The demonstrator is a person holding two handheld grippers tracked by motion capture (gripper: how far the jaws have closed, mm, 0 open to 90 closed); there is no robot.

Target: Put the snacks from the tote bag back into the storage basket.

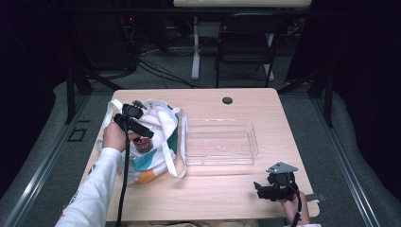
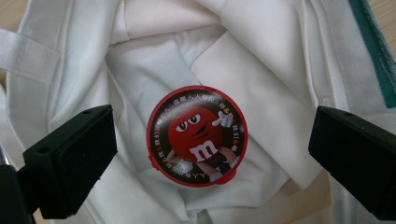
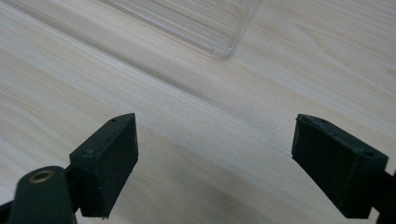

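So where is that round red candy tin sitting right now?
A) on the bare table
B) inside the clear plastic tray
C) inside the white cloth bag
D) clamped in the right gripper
C: the candy tin lies among the white bag folds, between the open left gripper jaws.

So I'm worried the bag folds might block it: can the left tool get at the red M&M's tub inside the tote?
Probably yes. The left tool is open above the M&M's tub, whose lid lies uncovered in the tote bag; the white folds sit around it, not over it.
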